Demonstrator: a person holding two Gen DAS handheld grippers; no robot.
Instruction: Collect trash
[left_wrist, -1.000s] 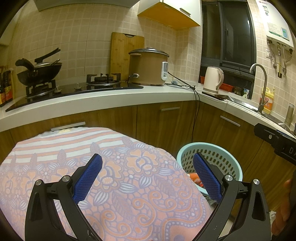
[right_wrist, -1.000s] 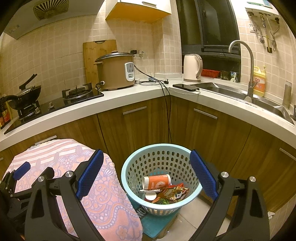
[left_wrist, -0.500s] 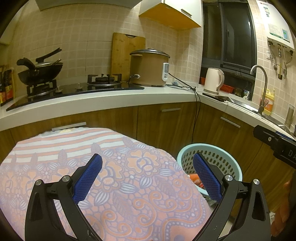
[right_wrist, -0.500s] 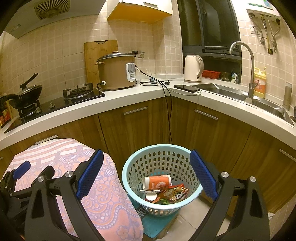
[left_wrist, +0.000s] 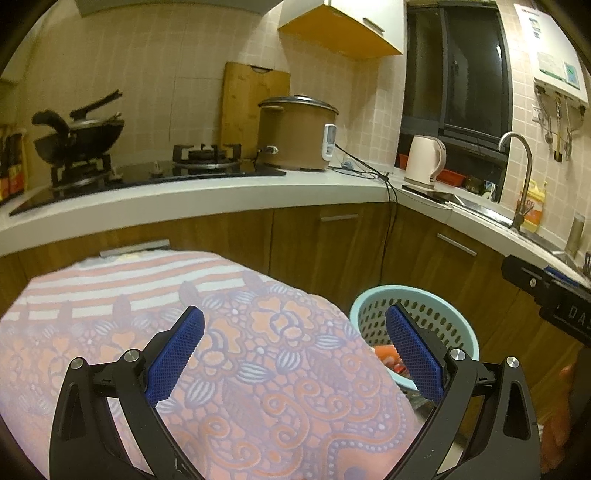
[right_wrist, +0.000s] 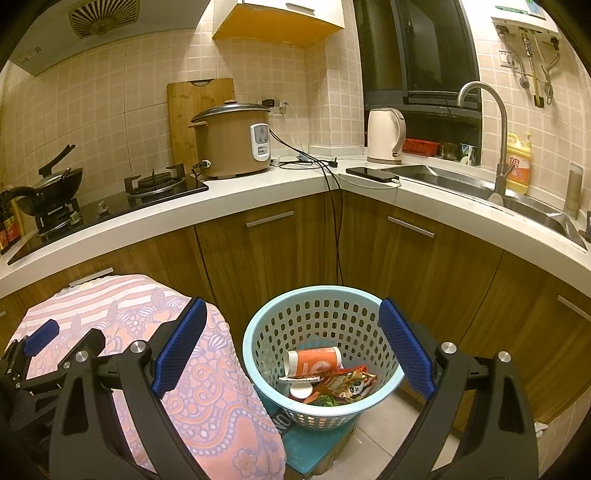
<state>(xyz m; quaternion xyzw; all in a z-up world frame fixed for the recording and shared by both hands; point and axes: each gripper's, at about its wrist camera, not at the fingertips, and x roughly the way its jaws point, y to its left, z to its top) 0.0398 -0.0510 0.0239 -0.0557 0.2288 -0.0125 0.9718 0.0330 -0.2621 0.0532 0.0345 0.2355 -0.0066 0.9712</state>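
The trash, an orange cup and snack wrappers, lies at the bottom of the light-blue perforated basket, which stands on the floor in the cabinet corner, just beside the cloth-covered table. The right gripper hovers above the basket rim and the left gripper above the table's right edge, both with jaws wide and empty. The step in hand appears to be a search: no loose trash is visible, so the next move calls for locating a piece before closing either gripper.

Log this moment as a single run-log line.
left gripper: open, empty, over patterned cloth | right gripper: open, empty, above basket | basket: orange cup, snack wrapper
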